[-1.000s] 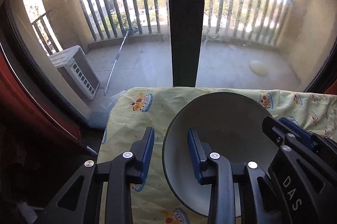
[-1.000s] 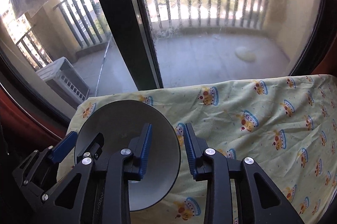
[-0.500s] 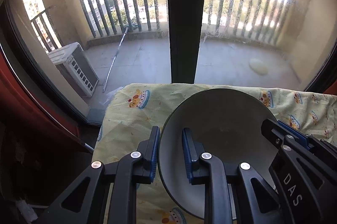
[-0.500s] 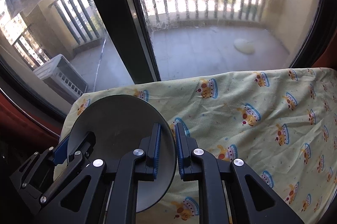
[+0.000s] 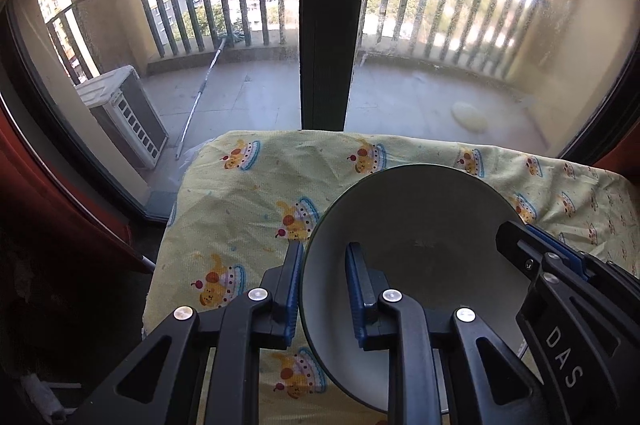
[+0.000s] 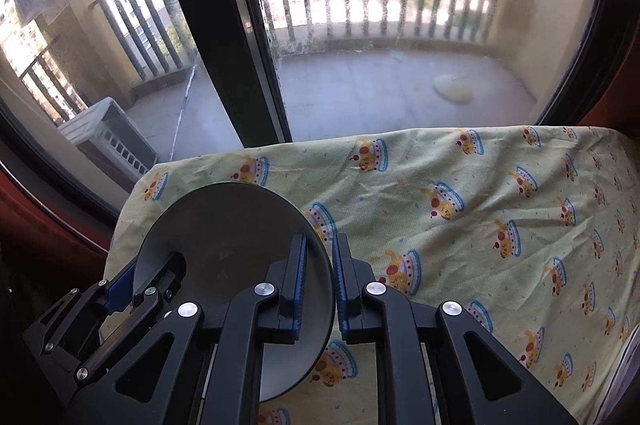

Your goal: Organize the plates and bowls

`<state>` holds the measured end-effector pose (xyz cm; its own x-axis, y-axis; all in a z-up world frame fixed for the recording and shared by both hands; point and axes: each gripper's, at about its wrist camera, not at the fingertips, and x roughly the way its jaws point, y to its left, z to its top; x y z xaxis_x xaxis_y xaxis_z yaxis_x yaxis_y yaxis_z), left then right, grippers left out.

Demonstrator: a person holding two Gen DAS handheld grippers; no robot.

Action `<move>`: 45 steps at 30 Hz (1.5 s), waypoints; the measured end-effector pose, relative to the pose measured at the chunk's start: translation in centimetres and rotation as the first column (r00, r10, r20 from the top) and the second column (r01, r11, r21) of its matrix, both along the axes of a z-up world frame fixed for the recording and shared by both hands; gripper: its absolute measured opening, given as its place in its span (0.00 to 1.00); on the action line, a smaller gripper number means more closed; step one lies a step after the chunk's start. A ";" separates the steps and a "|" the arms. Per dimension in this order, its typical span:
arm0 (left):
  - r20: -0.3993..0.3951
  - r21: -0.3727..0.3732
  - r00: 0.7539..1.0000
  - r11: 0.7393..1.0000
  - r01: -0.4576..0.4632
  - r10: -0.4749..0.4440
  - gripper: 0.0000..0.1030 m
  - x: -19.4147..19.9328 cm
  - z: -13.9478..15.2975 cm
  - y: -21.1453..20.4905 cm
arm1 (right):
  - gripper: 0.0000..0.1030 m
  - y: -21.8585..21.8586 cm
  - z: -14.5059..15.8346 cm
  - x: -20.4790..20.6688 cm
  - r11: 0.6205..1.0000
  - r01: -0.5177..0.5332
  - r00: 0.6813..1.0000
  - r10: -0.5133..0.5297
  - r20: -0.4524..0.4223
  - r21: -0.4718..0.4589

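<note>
A grey bowl (image 5: 416, 225) is held above a table covered by a yellow cartoon-print cloth (image 5: 248, 193). My left gripper (image 5: 322, 289) is shut on the bowl's left rim, one finger outside and one inside. My right gripper (image 6: 320, 285) is shut on the bowl's right rim (image 6: 326, 265); the bowl (image 6: 224, 225) fills the lower left of the right wrist view. Each gripper shows in the other's view: the right one (image 5: 560, 289) at the bowl's right, the left one (image 6: 120, 289) at its left. The bowl is tilted and looks empty.
The clothed table (image 6: 480, 209) stretches to the right. A window with a dark vertical frame post (image 5: 328, 17) stands right behind the table's far edge. A balcony with railing and an air-conditioner unit (image 5: 124, 117) lies outside. The table's left edge drops into dark space.
Both grippers closed from open onto the bowl's opposite rims. The bowl then rose and shifted slightly right in the left wrist view, showing more cloth beneath.
</note>
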<state>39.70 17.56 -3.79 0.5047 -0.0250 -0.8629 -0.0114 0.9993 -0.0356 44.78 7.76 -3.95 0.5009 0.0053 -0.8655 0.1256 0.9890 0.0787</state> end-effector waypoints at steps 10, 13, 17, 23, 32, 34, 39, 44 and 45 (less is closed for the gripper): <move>-0.006 -0.001 0.999 0.999 0.033 -0.033 0.19 -3.5 1.1 -1.1 | 0.16 -1.3 1.1 -3.9 1.000 0.025 0.999 -0.025 -0.022 0.001; -0.008 -0.014 0.999 0.999 0.032 -0.033 0.19 -4.8 1.4 -1.5 | 0.16 -1.7 1.6 -5.3 1.000 0.027 0.999 -0.027 -0.020 0.001; -0.010 -0.022 0.999 0.999 0.036 -0.037 0.19 -6.3 2.0 -2.4 | 0.16 -2.4 2.4 -7.2 1.000 0.029 0.999 -0.029 -0.016 -0.003; 0.004 -0.014 0.998 0.998 0.067 -0.067 0.19 -8.6 3.0 -4.5 | 0.16 -4.3 3.6 -10.2 0.999 0.052 0.999 -0.052 -0.001 0.003; 0.018 -0.012 0.997 0.997 0.073 -0.072 0.19 -11.6 4.8 -8.0 | 0.16 -7.7 5.6 -13.8 0.999 0.049 0.998 -0.049 0.028 -0.002; 0.027 -0.008 0.997 0.998 0.067 -0.067 0.19 -12.2 5.2 -8.8 | 0.16 -8.5 6.0 -14.5 0.999 0.042 0.998 -0.042 0.036 0.000; 0.041 0.002 0.998 0.999 0.042 -0.042 0.19 -13.6 6.4 -10.8 | 0.16 -10.6 7.1 -15.8 1.000 0.018 0.999 -0.019 0.049 0.016; 0.062 0.005 0.998 1.000 0.021 -0.021 0.19 -15.0 7.7 -13.1 | 0.16 -12.9 8.4 -16.9 1.000 -0.009 0.998 0.007 0.068 0.023; 0.066 0.006 0.998 1.000 0.017 -0.018 0.19 -15.2 7.9 -13.5 | 0.16 -13.4 8.7 -17.1 1.000 -0.012 0.997 0.010 0.071 0.027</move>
